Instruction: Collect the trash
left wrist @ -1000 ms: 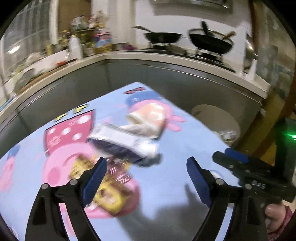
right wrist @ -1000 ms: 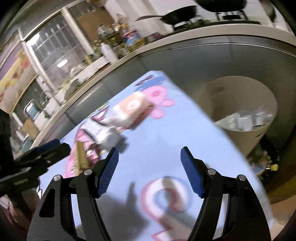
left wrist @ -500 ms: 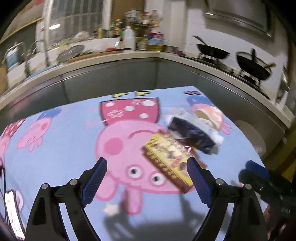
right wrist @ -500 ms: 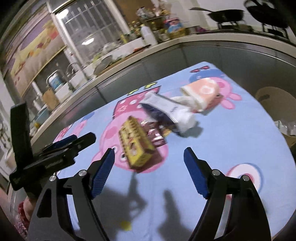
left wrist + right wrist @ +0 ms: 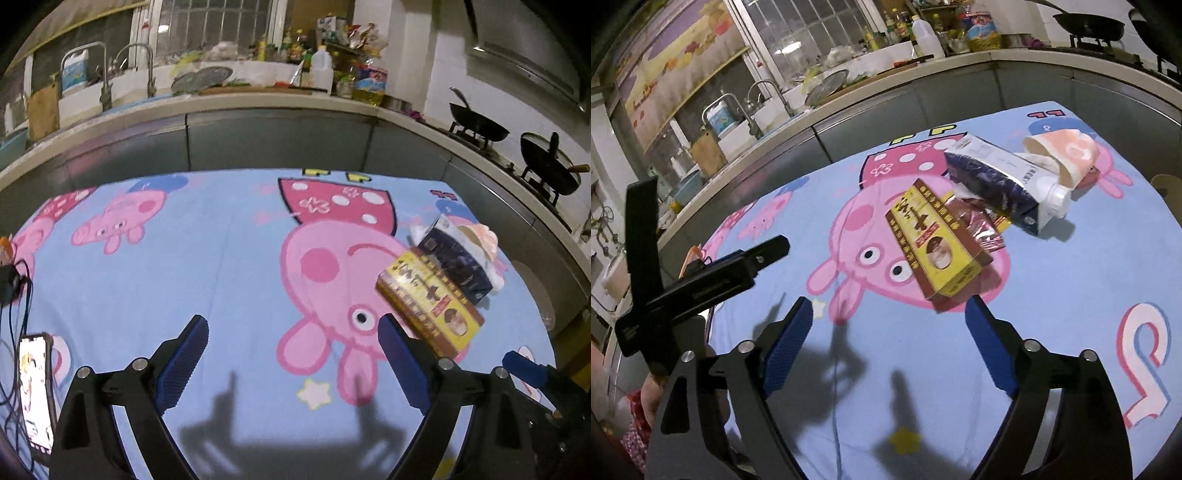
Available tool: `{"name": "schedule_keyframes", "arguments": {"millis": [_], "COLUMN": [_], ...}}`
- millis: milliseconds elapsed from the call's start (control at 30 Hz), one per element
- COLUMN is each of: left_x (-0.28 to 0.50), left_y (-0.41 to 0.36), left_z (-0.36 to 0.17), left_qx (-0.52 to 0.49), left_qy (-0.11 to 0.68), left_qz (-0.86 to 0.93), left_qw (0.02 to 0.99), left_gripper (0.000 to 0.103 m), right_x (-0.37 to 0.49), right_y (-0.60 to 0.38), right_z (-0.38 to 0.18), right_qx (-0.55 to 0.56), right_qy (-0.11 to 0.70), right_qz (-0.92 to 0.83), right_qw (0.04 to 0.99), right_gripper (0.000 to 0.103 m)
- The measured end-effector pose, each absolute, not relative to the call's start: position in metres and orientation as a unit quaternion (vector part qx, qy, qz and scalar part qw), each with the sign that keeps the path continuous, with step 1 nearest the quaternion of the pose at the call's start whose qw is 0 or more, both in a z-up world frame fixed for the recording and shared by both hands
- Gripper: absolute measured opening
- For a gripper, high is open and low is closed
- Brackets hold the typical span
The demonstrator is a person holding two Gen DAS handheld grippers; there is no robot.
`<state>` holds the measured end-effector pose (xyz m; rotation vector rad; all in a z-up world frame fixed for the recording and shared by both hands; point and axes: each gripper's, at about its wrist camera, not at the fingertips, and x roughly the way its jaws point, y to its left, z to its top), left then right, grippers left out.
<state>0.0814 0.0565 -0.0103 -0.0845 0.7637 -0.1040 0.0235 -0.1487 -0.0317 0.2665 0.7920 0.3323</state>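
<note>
Both my left gripper [image 5: 291, 356] and right gripper [image 5: 890, 345], its jaws just widened, gape empty, lined up toward the yellow box [image 5: 936, 240].

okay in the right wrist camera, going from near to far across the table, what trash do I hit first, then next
Yellow box → crumpled red wrapper → dark blue pouch with a white cap → orange and white paper cup, lying on its side farthest back.
</note>
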Motion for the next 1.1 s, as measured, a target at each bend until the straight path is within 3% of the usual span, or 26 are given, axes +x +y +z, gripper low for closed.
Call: {"name": "schedule_keyframes", "arguments": {"millis": [100,300,867,1100], "left_x": [0.08,0.073,0.047,0.054], "left_y": [0.057,0.057,0.027,0.029], "left_z": [-0.013,-0.006,0.015,0.011], "left_qx": [-0.03,-0.03,0.0,0.022], "left_qy": [0.374,0.357,0.302,0.321], "left_qz": [-0.043,-0.043,-0.053,-0.025], "left_qw": [0.926,0.933,0.952,0.946], "left_gripper": [0.099,0.099,0.099,0.099], "right_x": [0.017,0.014,0.003,0.008], "right_y": [-0.148,-0.162,-0.187,-0.183], "right_z": [-0.027,-0.016,-0.026,-0.033], "right_qx": [0.126,0.115,0.146,0.145], "right_qy": [0.363,0.332,0.367,0.385], "right_qz": [0.147,0.104,0.087,0.107], "right_qw": [0.912,0.93,0.915,0.905], "right_gripper": [0.097,0.097,0.097,0.097]}}
